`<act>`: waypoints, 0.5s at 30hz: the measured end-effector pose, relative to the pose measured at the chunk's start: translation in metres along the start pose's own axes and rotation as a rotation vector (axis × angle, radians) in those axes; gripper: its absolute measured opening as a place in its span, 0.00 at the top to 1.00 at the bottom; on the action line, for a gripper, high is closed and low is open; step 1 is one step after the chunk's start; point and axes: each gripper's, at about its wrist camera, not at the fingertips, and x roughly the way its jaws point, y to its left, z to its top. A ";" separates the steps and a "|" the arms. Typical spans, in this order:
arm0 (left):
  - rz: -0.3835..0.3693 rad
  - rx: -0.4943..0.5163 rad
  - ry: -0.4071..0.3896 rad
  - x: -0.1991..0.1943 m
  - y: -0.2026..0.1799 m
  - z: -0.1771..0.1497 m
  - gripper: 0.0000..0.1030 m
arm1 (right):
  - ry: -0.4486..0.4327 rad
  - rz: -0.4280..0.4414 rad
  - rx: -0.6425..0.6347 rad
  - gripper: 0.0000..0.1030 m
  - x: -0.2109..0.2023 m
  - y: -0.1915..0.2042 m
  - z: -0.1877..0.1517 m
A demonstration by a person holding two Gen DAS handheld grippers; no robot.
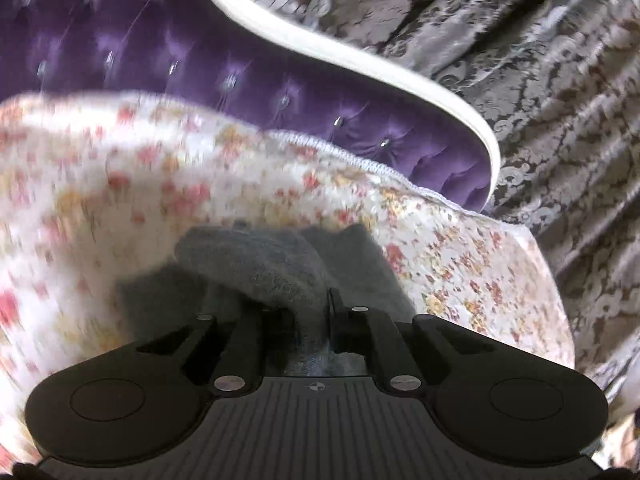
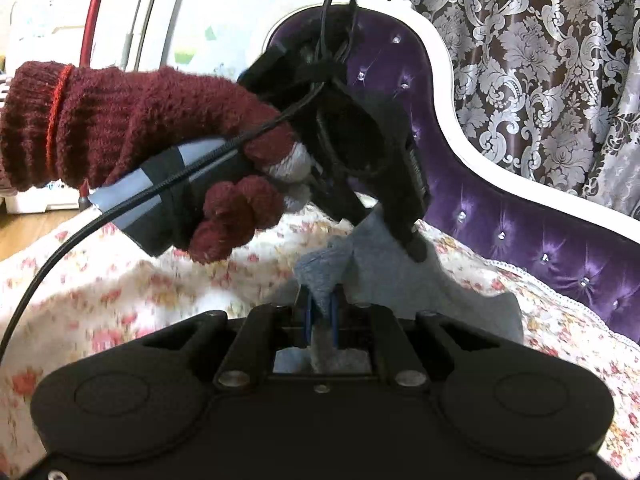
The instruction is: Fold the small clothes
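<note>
A small grey garment hangs lifted above the floral bedspread, stretched between both grippers. My right gripper is shut on a bunched corner of it. My left gripper is shut on another part of the grey garment, which bulges over its fingers. In the right wrist view the left gripper, held by a hand in a dark red knitted glove, points down and pinches the garment's upper edge. The left wrist view is motion-blurred.
A purple tufted headboard with a white curved frame stands behind the bed. Grey patterned curtains hang behind it. A black cable trails from the left gripper. White appliances stand at far left.
</note>
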 end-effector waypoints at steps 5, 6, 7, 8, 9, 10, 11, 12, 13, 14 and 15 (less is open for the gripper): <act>0.093 0.008 0.077 0.017 0.027 -0.006 0.81 | 0.107 0.045 -0.003 0.82 0.040 0.015 -0.001; 0.112 -0.008 0.085 0.022 0.034 -0.011 0.81 | 0.148 0.061 -0.004 0.78 0.047 0.018 -0.004; 0.122 -0.021 0.085 0.024 0.041 -0.016 0.73 | 0.187 0.080 -0.003 0.73 0.052 0.021 -0.007; 0.124 -0.038 0.078 0.023 0.047 -0.021 0.61 | 0.205 0.095 -0.002 0.70 0.053 0.024 -0.010; 0.131 -0.058 0.065 0.021 0.053 -0.025 0.56 | 0.207 0.105 -0.007 0.69 0.050 0.025 -0.013; 0.143 -0.076 0.052 0.017 0.058 -0.030 0.49 | 0.203 0.117 -0.014 0.64 0.046 0.025 -0.014; 0.150 -0.085 0.045 0.013 0.062 -0.032 0.44 | 0.204 0.137 -0.017 0.54 0.041 0.025 -0.016; 0.155 -0.090 0.039 0.010 0.064 -0.035 0.43 | 0.207 0.160 -0.013 0.49 0.037 0.023 -0.016; 0.164 -0.092 0.037 0.007 0.064 -0.038 0.40 | 0.207 0.181 -0.002 0.43 0.033 0.021 -0.018; 0.177 -0.090 0.039 0.004 0.064 -0.041 0.34 | 0.204 0.196 0.009 0.43 0.027 0.018 -0.018; 0.195 -0.080 0.048 0.003 0.064 -0.044 0.33 | 0.199 0.203 0.019 0.43 0.021 0.015 -0.019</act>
